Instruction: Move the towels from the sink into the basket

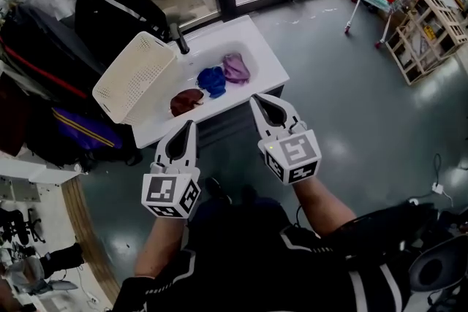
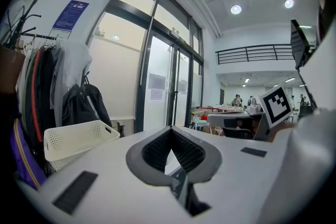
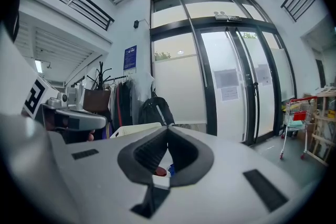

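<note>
in the white sink [image 1: 267, 63] 3 towels lie bunched: maroon [image 1: 186, 101], blue [image 1: 212, 80], purple [image 1: 235, 68], none in the basket [image 1: 135, 77] propped at its left. the left gripper [image 1: 188, 125] and right gripper [image 1: 257, 99] hover short of it, jaws pressed together, empty. this looks like the approach; next, 1 must spread over a towel.

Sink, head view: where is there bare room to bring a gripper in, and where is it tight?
Bare: the sink's white ledge right of the purple towel, and the front strip along its near edge. Tight: the left end, where the basket stands close beside the dark red towel, with the faucet behind and bags beyond.
</note>
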Demonstrator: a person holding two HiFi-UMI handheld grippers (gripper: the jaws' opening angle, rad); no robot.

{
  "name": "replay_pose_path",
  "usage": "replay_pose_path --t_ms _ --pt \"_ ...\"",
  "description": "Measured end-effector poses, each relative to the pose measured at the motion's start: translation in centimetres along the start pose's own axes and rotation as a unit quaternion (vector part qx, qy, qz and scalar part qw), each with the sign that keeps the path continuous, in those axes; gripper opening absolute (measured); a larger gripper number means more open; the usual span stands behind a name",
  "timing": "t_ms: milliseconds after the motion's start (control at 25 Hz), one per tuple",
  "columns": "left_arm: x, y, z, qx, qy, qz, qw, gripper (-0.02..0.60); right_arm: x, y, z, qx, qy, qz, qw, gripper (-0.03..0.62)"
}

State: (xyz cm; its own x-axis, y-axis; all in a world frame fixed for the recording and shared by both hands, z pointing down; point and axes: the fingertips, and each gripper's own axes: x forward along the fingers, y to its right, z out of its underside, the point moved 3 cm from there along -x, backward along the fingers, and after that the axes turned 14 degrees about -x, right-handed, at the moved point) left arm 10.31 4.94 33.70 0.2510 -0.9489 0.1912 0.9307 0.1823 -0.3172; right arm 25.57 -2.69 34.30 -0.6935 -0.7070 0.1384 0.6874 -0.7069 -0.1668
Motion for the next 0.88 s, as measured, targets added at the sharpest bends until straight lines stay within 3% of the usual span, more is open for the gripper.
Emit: replay_pose_path --t_ms 360,880 --pt "2.7 -3.8 -1.5 -0.004 0.009 0.019 0.9998 0.002 4.3 -0.2 -0.7 -0.016 -0.004 0.008 1.000 0.003" --pt "6.9 -10.5 -5.2 -0.010 0.011 0.055 0.9984 0.002 12.0 1.0 -2.8 -0.014 -0.006 0.057 0.998 0.003"
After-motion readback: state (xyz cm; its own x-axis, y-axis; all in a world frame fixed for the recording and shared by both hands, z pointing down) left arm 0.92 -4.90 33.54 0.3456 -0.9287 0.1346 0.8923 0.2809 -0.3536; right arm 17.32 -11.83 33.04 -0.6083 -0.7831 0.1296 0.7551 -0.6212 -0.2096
